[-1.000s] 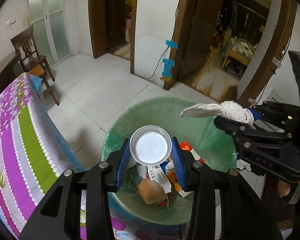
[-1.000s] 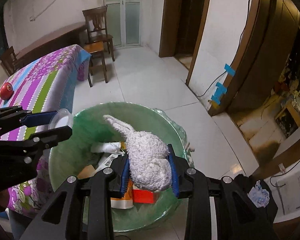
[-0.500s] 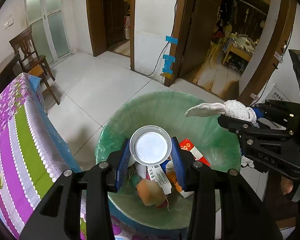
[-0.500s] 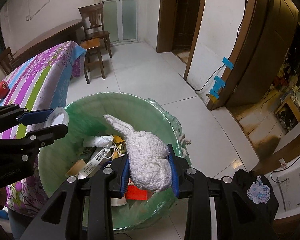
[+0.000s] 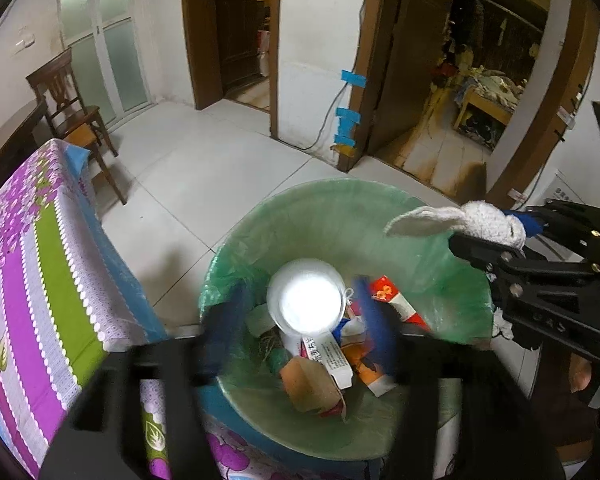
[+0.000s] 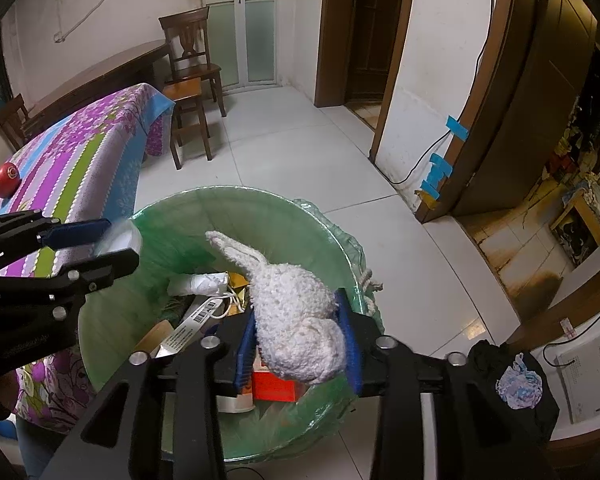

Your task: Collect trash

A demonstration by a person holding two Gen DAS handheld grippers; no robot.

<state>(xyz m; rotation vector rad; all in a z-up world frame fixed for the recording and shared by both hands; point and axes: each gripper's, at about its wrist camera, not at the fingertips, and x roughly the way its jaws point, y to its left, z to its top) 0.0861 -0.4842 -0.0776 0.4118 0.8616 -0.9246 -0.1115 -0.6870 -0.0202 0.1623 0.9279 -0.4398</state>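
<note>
The bin point(image 5: 340, 216) sits at lower centre of my left view, my left tongs point(image 5: 300, 312) over it with the cup point(image 5: 306, 300) between them; my right tongs point(image 6: 300, 344) hang over its right rim around the knitted toy point(image 6: 296, 320); the worktop point(image 5: 28, 280) lies left of the bin

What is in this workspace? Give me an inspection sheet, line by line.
Surface: striped floral tablecloth beside the bin; white tiled floor.
Job's things: green-lined bin; plastic cup; knitted rabbit.
Clutter: cartons and paper inside the bin; red apple on the cloth.
Grippers: left tongs have just been opening, and the cup is loose between them over the bin. Right tongs have just been opening, and the rabbit touches both pads.
Cables: wall cable beside blue tape.
Surroundings: wooden chair, open doorways.
</note>
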